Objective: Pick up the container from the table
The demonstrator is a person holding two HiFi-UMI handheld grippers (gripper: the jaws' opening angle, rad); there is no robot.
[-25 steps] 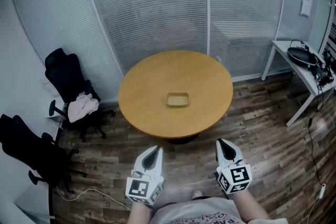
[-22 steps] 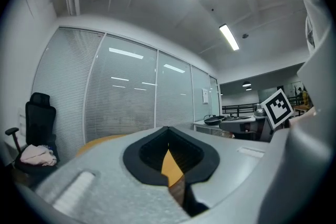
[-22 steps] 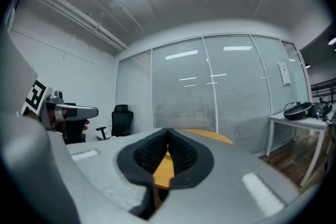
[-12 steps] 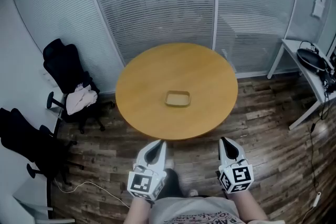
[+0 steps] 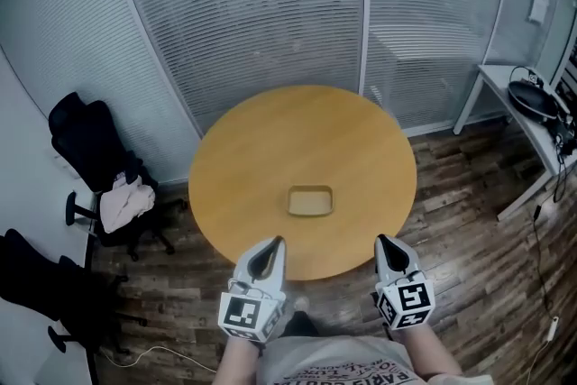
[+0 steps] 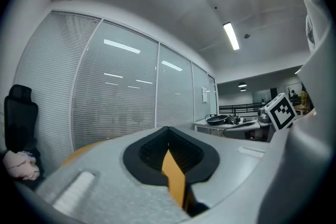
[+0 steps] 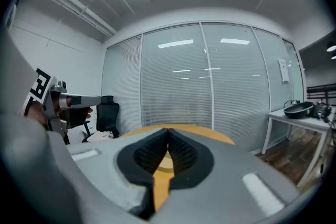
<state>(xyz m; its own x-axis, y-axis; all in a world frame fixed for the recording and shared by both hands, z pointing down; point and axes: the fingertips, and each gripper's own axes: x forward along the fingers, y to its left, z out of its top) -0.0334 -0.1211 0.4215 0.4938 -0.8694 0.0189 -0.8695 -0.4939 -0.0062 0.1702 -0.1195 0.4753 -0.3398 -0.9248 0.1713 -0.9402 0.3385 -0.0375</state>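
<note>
A small, shallow tan container (image 5: 310,201) sits on the round wooden table (image 5: 270,149), a little toward its near side. My left gripper (image 5: 273,243) and right gripper (image 5: 383,241) hover side by side at the table's near edge, short of the container and to either side of it. Both are shut with nothing in them. In the left gripper view the jaws of the left gripper (image 6: 168,129) meet at their tips, and orange table shows through the slit. In the right gripper view the jaws of the right gripper (image 7: 168,131) also touch, with the table (image 7: 210,135) beyond.
Two black office chairs (image 5: 86,140) (image 5: 41,284) stand at the left, one holding a pale cloth (image 5: 124,198). A white desk (image 5: 505,95) with a dark pan (image 5: 530,96) and cables is at the right. Glass walls with blinds (image 5: 270,13) stand behind the table.
The person has stepped toward the table. Its near edge now reaches the gripper tips and the container lies closer. Both grippers stay shut, held the same way.
</note>
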